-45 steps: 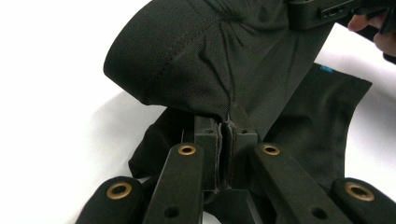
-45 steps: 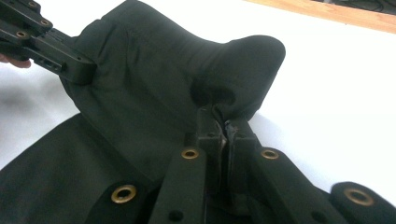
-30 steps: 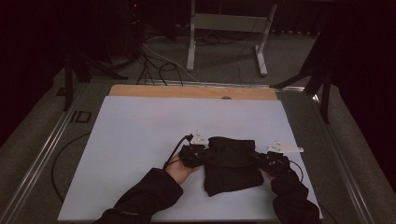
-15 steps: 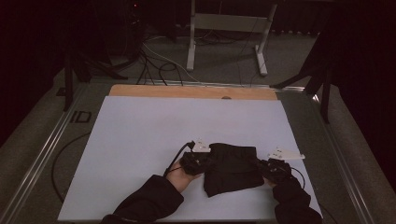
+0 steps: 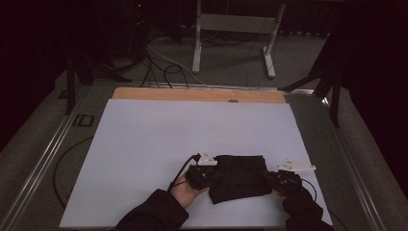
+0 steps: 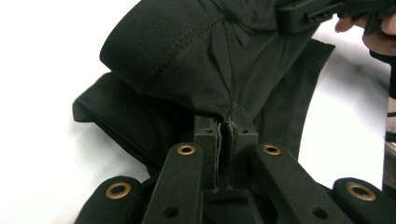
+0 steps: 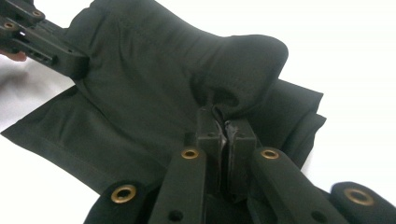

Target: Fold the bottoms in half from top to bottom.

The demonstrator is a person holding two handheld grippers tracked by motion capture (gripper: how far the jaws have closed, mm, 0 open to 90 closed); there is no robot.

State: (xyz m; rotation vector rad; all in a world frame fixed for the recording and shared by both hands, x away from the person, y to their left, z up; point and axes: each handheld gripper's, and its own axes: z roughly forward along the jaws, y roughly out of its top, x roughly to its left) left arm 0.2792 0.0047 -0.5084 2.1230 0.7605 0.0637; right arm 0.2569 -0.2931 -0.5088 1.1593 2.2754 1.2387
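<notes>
Left forearm in a dark sleeve is seen entering from the bottom edge of the high view, angled up and rightward, hand wrapped around the left gripper (image 5: 202, 175) at the left edge of the black cloth (image 5: 239, 177). In the left gripper view the jaws are shown pressed together on a pinched seam of the cloth, fabric bunched into a rounded fold just above them. The cloth is laid on the white sheet (image 5: 159, 139) near the counter's front edge, right of centre, between the two grippers and held by both. Right forearm is seen coming up from the bottom right corner, hand on the right gripper (image 5: 281, 180) at the cloth's right edge. In the right gripper view the jaws are likewise clamped on a gathered ridge of cloth, with the rest spread flat to the left and layered folds at the right.

Wide bare sheet is left behind and to the left of the cloth; little room is left toward the near edge and the right edge. A wooden strip (image 5: 197, 95) is seen along the far edge of the sheet.

Cloth: matte woven fabric, stitched hem visible, roughly rectangular, folded in layers. Sheet: smooth, flat, white.
</notes>
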